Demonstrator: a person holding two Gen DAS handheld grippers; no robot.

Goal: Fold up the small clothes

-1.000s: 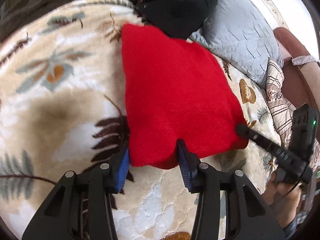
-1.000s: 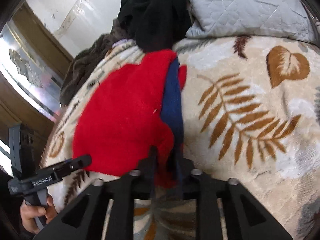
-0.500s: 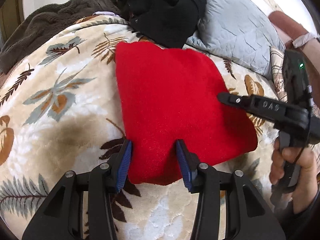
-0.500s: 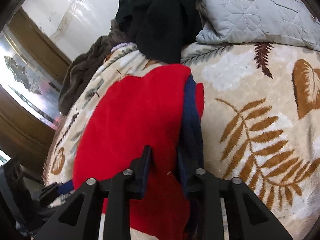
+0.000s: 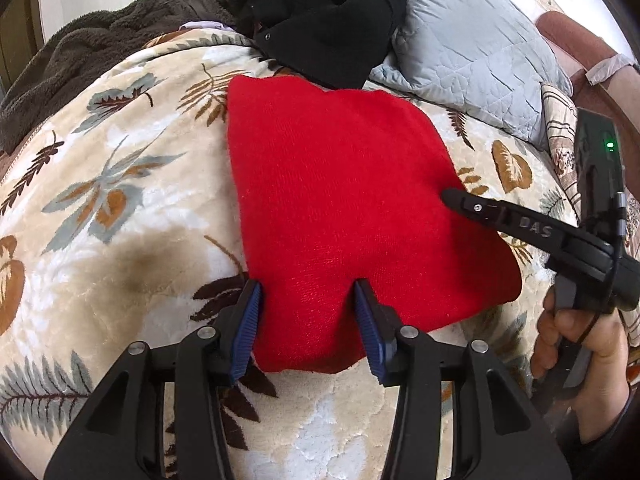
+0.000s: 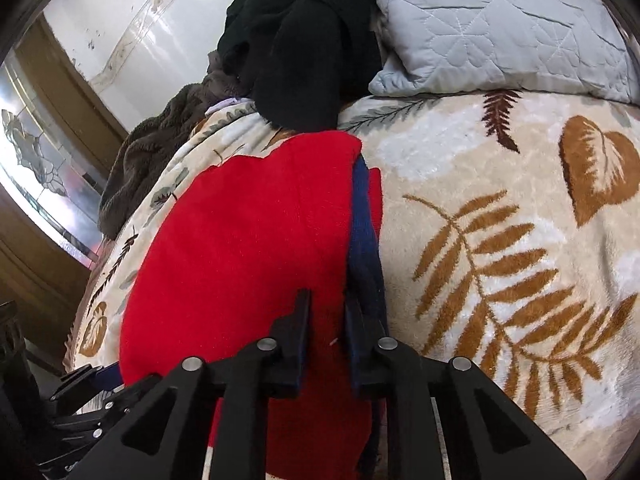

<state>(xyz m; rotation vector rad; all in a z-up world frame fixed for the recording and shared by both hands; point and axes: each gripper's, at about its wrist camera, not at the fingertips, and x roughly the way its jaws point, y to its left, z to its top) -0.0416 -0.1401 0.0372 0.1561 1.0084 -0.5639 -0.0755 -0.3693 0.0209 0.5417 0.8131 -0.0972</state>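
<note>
One leaf-patterned blanket, rumpled.

Leaf-patterned cream blanket under a flat red garment, black clothes and grey quilted pillow.

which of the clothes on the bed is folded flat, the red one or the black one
The red garment: it lies as a flat, squared-off shape on the leaf-print blanket. The black clothing is a crumpled heap beside the grey pillow.
</note>
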